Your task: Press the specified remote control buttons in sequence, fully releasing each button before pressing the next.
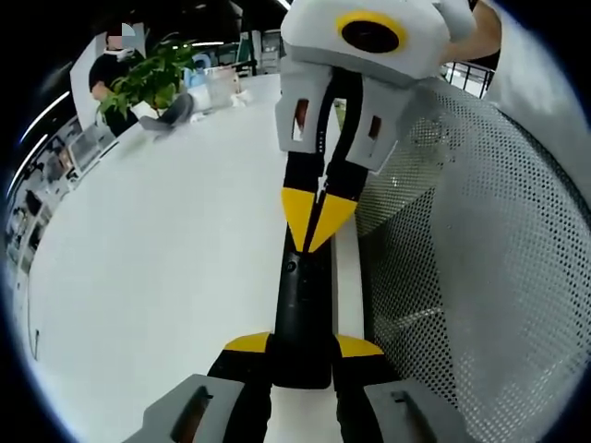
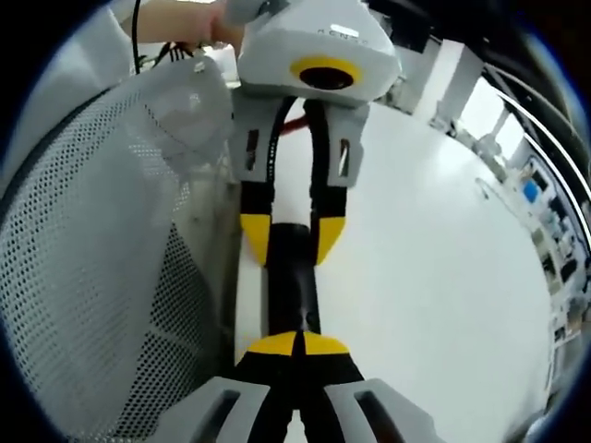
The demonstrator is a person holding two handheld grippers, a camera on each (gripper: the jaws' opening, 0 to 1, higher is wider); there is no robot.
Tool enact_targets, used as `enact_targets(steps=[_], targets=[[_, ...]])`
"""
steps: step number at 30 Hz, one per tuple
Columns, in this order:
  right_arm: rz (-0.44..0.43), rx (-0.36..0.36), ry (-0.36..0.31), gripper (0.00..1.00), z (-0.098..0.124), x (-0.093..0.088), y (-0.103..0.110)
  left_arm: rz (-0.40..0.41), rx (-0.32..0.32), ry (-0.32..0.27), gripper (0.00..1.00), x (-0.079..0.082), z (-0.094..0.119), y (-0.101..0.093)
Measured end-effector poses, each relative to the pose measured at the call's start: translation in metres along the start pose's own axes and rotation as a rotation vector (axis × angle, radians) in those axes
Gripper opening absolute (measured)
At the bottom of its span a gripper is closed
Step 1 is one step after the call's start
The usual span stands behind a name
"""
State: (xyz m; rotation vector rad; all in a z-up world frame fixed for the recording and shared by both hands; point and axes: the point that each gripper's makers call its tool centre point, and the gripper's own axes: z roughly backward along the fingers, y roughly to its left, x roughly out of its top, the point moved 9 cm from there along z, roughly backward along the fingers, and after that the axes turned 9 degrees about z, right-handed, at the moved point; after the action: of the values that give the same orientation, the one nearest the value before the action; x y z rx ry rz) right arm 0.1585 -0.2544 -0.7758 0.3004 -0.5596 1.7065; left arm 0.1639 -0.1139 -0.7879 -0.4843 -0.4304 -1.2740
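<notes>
Left gripper view: the left gripper (image 1: 303,355) rises from the bottom centre of the frame, its yellow-tipped jaws clamped on either side of the near end of a long black remote control (image 1: 301,314), which lies on the white table (image 1: 157,268) and runs up the middle of the picture. At the remote's far end, in the centre of the frame, the right gripper (image 1: 317,220) comes down from the top with its yellow fingertips (image 1: 297,214) drawn together to a point on the remote's upper face. A white perforated mesh panel (image 1: 471,249) occupies the right half of the frame, just beside the remote. In the upper left stand a green potted plant (image 1: 148,78) and a seated person (image 1: 111,69) at the far edge of the table. Right gripper view: the same arrangement seen from the opposite end. The right gripper (image 2: 297,344) rises from the bottom centre, its yellow tips meeting with no gap over the near end of the remote control (image 2: 293,281); whether they press a button cannot be told. The left gripper (image 2: 293,238) reaches in from the top, its jaws set on either side of the remote's far end. The mesh panel (image 2: 102,249) lies in the left half of the frame, the bare table (image 2: 434,268) in the right.
</notes>
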Motion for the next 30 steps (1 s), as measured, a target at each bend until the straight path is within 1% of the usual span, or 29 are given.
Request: enact_targets(steps=[4, 7, 11, 17, 23, 25, 27, 30], targets=[[0.005, 0.004, 0.012, 0.00, -0.0005, 0.0010, 0.0004, -0.001, 0.000, 0.002, 0.24, 0.0002, 0.0002, 0.0001], [-0.028, 0.026, 0.035, 0.00, -0.0011, 0.0031, -0.0032, 0.000, 0.000, 0.002, 0.24, 0.0002, 0.0002, 0.0000], [-0.033, 0.038, 0.047, 0.00, -0.0012, 0.0029, -0.0036, -0.001, 0.000, 0.002, 0.24, 0.0005, 0.0002, 0.0002], [-0.052, 0.027, 0.029, 0.00, -0.0002, 0.0004, -0.0027, 0.000, 0.000, 0.000, 0.24, 0.0006, 0.0001, 0.0003], [-0.048, 0.022, 0.023, 0.00, 0.0004, 0.0001, -0.0018, 0.000, 0.000, 0.000, 0.24, 0.0007, -0.0002, -0.0001], [-0.055, 0.022, 0.011, 0.00, 0.0006, -0.0015, -0.0021, 0.000, 0.000, -0.001, 0.24, 0.0005, -0.0002, -0.0002], [-0.080, 0.020, -0.003, 0.00, 0.0007, -0.0027, -0.0019, 0.001, 0.000, -0.001, 0.24, 0.0004, -0.0004, -0.0002], [-0.078, 0.020, -0.011, 0.00, 0.0007, -0.0029, -0.0011, 0.001, 0.001, 0.000, 0.24, 0.0003, -0.0003, -0.0007]])
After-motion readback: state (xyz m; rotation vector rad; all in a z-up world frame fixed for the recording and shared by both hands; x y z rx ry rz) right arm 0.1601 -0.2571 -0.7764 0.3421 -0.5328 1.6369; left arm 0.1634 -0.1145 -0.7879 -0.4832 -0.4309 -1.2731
